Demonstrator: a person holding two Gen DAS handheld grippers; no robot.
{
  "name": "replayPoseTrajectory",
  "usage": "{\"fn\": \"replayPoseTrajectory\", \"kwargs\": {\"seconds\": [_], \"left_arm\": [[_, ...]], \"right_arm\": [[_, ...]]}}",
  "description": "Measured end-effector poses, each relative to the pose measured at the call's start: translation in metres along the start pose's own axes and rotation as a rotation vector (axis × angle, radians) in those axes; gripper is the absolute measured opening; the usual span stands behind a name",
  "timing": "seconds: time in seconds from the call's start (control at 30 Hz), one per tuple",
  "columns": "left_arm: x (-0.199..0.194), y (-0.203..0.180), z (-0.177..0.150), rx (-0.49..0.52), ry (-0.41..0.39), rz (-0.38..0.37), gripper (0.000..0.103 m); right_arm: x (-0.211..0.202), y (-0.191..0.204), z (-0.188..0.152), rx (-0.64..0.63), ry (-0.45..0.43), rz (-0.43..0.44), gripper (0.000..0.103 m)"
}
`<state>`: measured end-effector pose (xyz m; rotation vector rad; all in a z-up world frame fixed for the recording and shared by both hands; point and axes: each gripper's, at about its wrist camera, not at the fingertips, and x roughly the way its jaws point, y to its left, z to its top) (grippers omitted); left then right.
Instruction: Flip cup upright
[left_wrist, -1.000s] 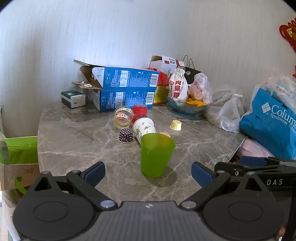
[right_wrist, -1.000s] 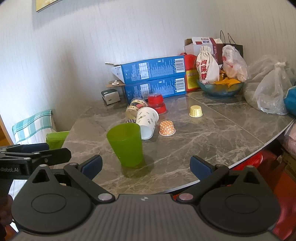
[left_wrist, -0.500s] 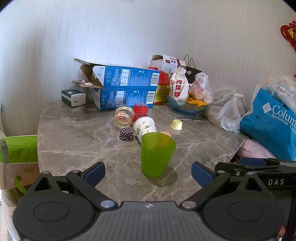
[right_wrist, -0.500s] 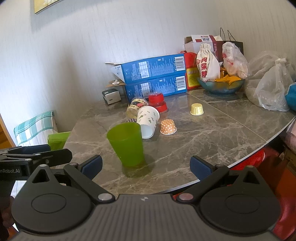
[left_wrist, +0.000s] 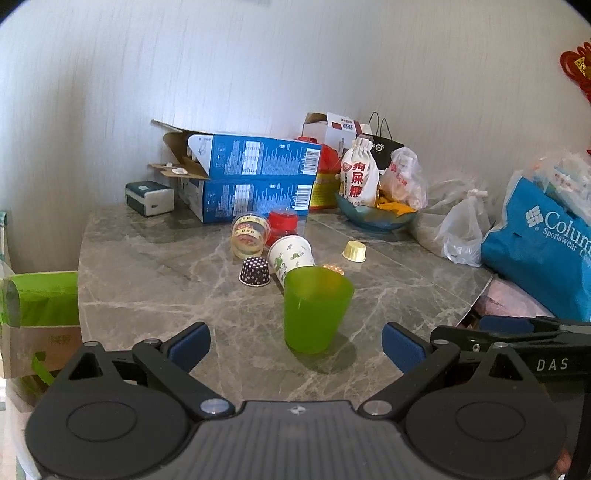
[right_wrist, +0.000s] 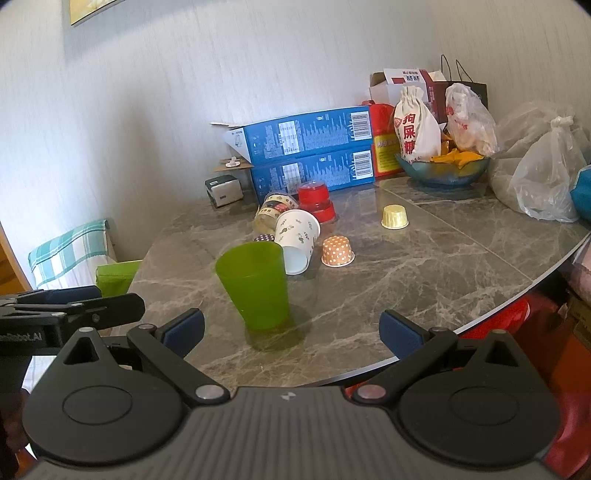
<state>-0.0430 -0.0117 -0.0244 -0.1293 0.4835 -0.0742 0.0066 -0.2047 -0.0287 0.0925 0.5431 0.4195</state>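
Nearest, the left gripper (left_wrist: 295, 341) and right gripper (right_wrist: 291, 330) both gape wide, gripping nothing. Between their tips the translucent green plastic cup (left_wrist: 316, 308) stands upright on the grey marble table (left_wrist: 155, 280), near its curved front edge, bare stone around it. Beyond lies a tipped printed paper cup (right_wrist: 297, 236), touching nothing green.

One green cup (left_wrist: 316, 308) is standing on the worktop (left_wrist: 155, 280), and one printed paper cup (left_wrist: 291, 254) is lying beside it. Three small cupcake liners are sitting upside down: dark dotted (left_wrist: 254, 271), orange dotted (right_wrist: 338, 251), and yellow (left_wrist: 354, 251). Two blue boxes (left_wrist: 255, 177) are lying stacked. Two grippers are showing, left (left_wrist: 295, 341) and right (right_wrist: 291, 330).
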Motion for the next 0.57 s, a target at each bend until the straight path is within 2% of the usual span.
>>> {"fn": "replayPoseTrajectory", "kwargs": {"seconds": [0.57], "left_arm": [[-0.0020, -0.0002, 0.0004, -0.014, -0.006, -0.012, 0.101]], "right_arm": [[-0.0012, 0.0018, -0.0003, 0.000, 0.000, -0.001, 0.102]]}}
